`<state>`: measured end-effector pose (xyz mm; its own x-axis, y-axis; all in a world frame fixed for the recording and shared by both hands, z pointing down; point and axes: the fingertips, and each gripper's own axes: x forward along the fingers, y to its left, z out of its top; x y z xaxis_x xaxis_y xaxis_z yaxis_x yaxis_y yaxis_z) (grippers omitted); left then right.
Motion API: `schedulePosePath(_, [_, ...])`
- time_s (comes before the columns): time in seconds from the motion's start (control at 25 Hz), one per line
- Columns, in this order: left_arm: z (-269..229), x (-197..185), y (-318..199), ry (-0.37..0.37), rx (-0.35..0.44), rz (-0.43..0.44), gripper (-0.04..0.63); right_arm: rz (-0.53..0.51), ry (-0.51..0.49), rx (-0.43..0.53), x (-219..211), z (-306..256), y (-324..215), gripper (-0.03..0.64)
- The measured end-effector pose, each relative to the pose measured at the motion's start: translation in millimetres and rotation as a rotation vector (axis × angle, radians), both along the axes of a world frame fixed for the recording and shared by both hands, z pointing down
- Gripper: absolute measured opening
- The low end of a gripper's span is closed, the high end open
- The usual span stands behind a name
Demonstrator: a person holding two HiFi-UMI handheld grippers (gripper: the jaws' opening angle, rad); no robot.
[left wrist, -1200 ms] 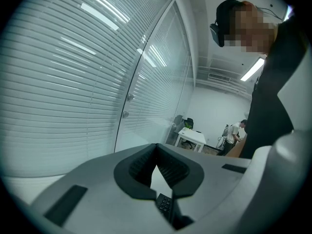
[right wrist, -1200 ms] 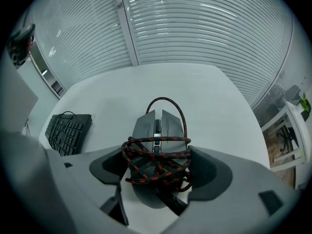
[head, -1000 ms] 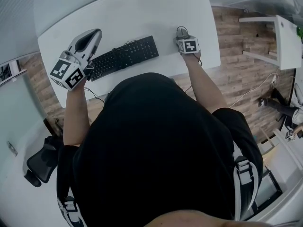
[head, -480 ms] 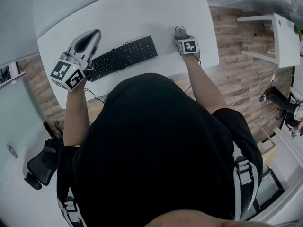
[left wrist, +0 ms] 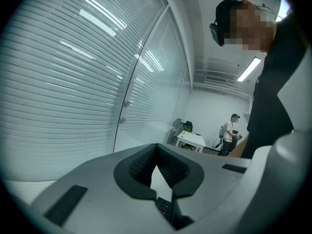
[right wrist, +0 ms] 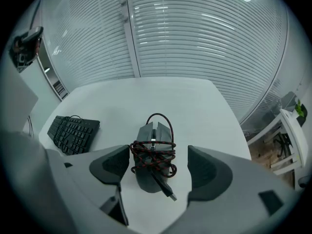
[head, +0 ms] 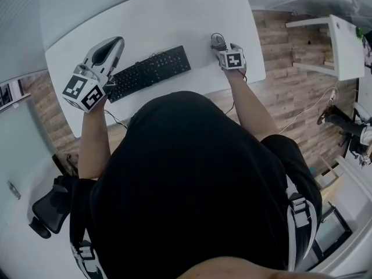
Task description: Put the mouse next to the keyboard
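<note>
Right gripper [right wrist: 159,162] is down on the white table [head: 174,22] with its jaws spread wide, one either side of the mouse [right wrist: 148,179], so it's straddling the mouse and not clamping it. The pad at 9 o'clock of the mouse sits right up against the wrapped cable; we can't tell if it actually touches. The pad at 3 o'clock has a clear strip of table between it and the mouse. The mouse is grey, flat on the table, nose pointing to 12 o'clock in the right gripper view. Its red-and-black cable [right wrist: 153,157] is wound round the middle in a messy bundle, with one loop sticking out past the nose and the plug [right wrist: 170,193] lying loose towards 5 o'clock.

The keyboard [head: 150,71] is black and lies at a slant on the table. In the head view the mouse is out at roughly 2 to 3 o'clock from it, near the table's right edge, with bare table between the two. So near, but not tucked in beside it.

Left gripper [left wrist: 157,149] is held up over the 9 o'clock end of the keyboard, tilted up at the window blinds [left wrist: 73,82]. Its ribbed pads [left wrist: 170,167] meet at the tips and there's nothing in them; a few keys show just below them. Way back in that view a person [left wrist: 228,136] stands by a white desk [left wrist: 191,139].
</note>
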<state>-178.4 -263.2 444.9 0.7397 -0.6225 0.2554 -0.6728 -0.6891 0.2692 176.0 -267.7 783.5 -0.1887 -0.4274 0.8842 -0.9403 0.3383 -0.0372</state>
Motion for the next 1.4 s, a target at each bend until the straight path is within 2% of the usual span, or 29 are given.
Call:
schedulePosePath(0.24, [-5,-4,12,0.012,0.013,0.008,0.021,0.011,-0.005,0.037,-3,-20,6,0.399])
schedulePosePath(0.48, [-9,-4,20,0.006,0.022,0.018,0.021,0.045,-0.051,0.095,-3,-45,7,0.397])
schedulePosePath(0.68, [-15,-4,32,0.015,0.034,0.020,0.021,0.071,-0.075,0.188,1,-73,4,0.248])
schedulePosePath(1.0, [-26,1,49,0.012,0.049,0.015,0.021,0.092,-0.120,0.269,5,-111,0,0.090])
schedulePosePath(1.2, [-30,-1,59,0.008,0.054,0.013,0.021,0.080,-0.148,0.292,-2,-127,5,0.081])
schedulePosePath(1.4, [-32,-1,65,0.005,0.058,0.016,0.021,0.069,-0.181,0.372,-5,-158,5,0.072])
